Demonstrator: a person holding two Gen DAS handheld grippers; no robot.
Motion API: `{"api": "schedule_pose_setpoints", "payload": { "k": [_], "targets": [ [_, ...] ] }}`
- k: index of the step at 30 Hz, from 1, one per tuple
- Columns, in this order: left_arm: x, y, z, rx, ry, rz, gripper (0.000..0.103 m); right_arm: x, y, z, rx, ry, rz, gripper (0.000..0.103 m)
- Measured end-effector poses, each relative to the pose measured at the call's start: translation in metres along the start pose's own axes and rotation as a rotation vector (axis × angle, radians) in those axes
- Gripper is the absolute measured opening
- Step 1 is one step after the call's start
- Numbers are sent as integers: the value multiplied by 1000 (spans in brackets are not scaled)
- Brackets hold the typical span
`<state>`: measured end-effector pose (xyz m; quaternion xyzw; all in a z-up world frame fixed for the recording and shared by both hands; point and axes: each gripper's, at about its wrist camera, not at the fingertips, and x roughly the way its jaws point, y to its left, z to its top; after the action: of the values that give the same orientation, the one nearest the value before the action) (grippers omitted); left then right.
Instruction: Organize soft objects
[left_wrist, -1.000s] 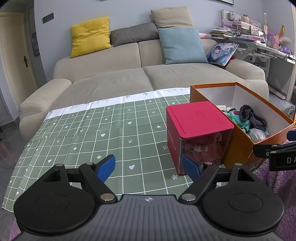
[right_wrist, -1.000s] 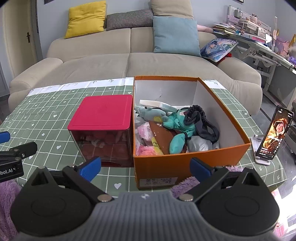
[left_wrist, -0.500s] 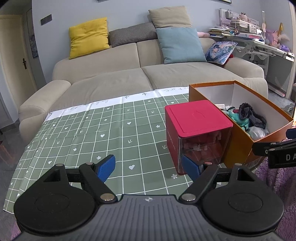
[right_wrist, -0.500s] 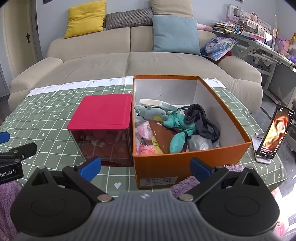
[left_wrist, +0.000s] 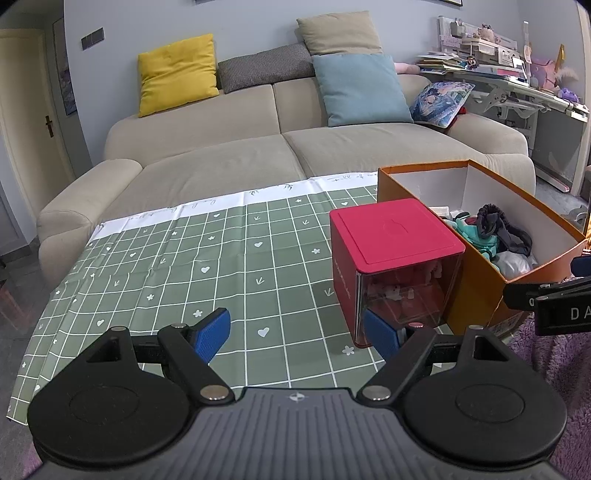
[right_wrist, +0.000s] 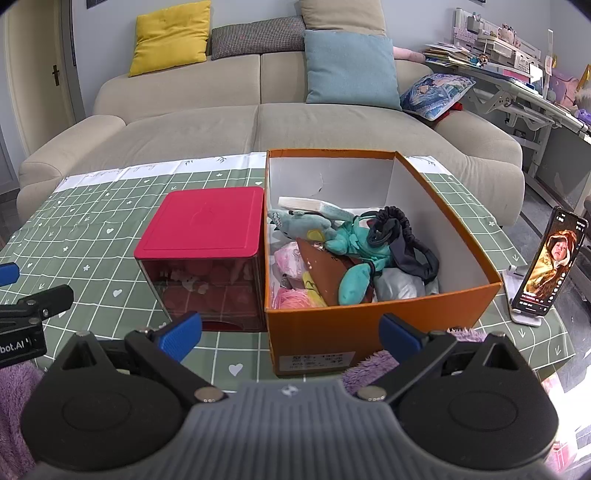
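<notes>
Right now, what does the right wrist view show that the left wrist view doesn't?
Right wrist only: the phone on its stand beside the orange box, the box's front label, the pink items inside.
Left wrist only: the bare checked cloth left of the red case.
Both: case against box, teal plush, black band, sofa; both tools open, empty.

Green checks, red lid, orange box

The tablecloth (right_wrist: 92, 236) is green with a white grid, hearts and stars; the small box (right_wrist: 207, 225) has a red lid; the big box (right_wrist: 384, 317) is orange outside, white inside, holding a teal plush toy (right_wrist: 354, 254), something black, possibly a headband (right_wrist: 402, 243), and pink bits.
</notes>
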<state>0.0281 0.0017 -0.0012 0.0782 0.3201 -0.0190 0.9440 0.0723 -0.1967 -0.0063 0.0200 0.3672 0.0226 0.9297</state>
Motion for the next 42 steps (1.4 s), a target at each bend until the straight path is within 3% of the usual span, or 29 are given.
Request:
{"api": "schedule_pose_setpoints", "payload": {
  "k": [42],
  "targets": [
    [-1, -1, 0, 7, 7, 12, 96, 3, -1, -1, -4, 6, 2, 100]
  ]
}}
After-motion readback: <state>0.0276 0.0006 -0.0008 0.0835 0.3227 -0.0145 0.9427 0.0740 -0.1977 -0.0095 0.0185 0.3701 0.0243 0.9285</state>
